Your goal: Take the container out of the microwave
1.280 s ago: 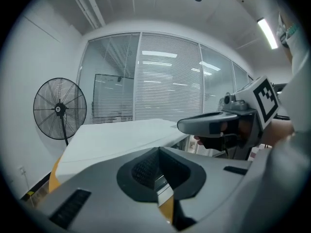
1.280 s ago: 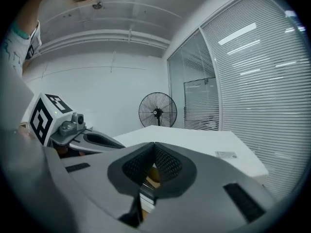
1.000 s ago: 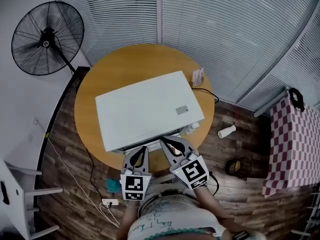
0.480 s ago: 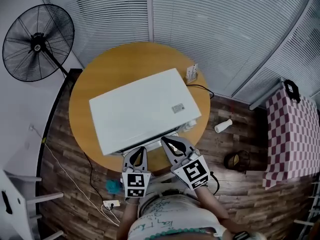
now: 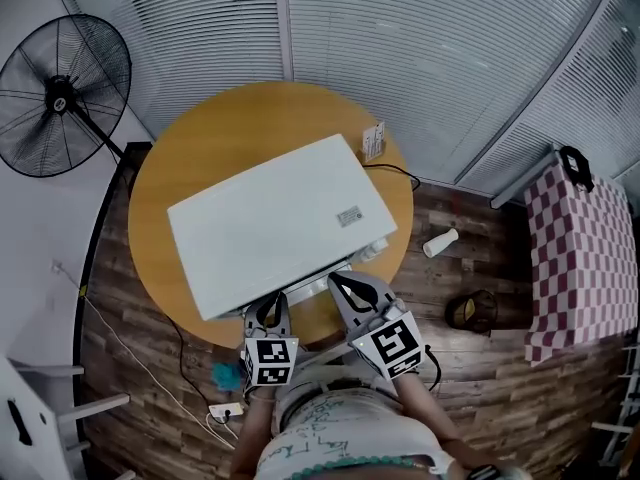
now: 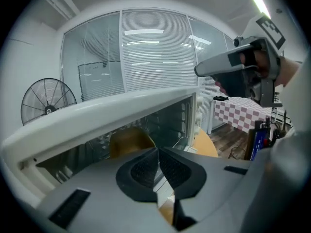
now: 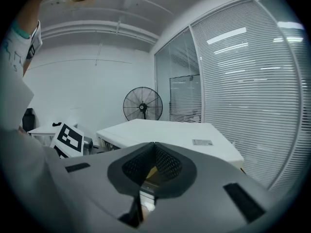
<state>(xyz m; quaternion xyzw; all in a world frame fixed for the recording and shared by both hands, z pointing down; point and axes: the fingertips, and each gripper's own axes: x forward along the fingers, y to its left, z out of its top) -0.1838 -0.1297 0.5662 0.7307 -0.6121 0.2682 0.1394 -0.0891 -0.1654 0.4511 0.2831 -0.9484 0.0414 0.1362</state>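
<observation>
A wall of glass panels with shut blinds (image 5: pixel 420 48) curves round the far side of the room above a plank floor (image 5: pixel 480 388). In the middle stands a round wooden surface (image 5: pixel 195 148). A white microwave (image 5: pixel 270 218) lies slantwise on it and covers most of the near right part. Bare wood lies open on the far and left sides. On the near side only a narrow strip is left between the door and the rim. A standing fan (image 5: pixel 65 93) is at the far left, apart from the surface, and a checked cloth (image 5: pixel 575 258) hangs well apart at the right.

The door is closed. In the left gripper view a tan rounded shape shows through its dark glass, left of the window's middle. As far as can be told this is the container (image 6: pixel 127 141), inside the microwave, and its outline is dim. Control knobs (image 6: pixel 198 113) run down the right end of the front.

Both grippers hang over the near strip. The left gripper (image 5: pixel 267 308) points at the door, its fingers pressed together with nothing between them. The right gripper (image 5: pixel 345 284) is just beside it to the right and higher, looking over the microwave's top. Its fingers are likewise together and empty.

A small card stand (image 5: pixel 373 140) sits on the surface by the microwave's far right corner. A pale cup (image 5: pixel 440 241) lies on the floor to the right.
</observation>
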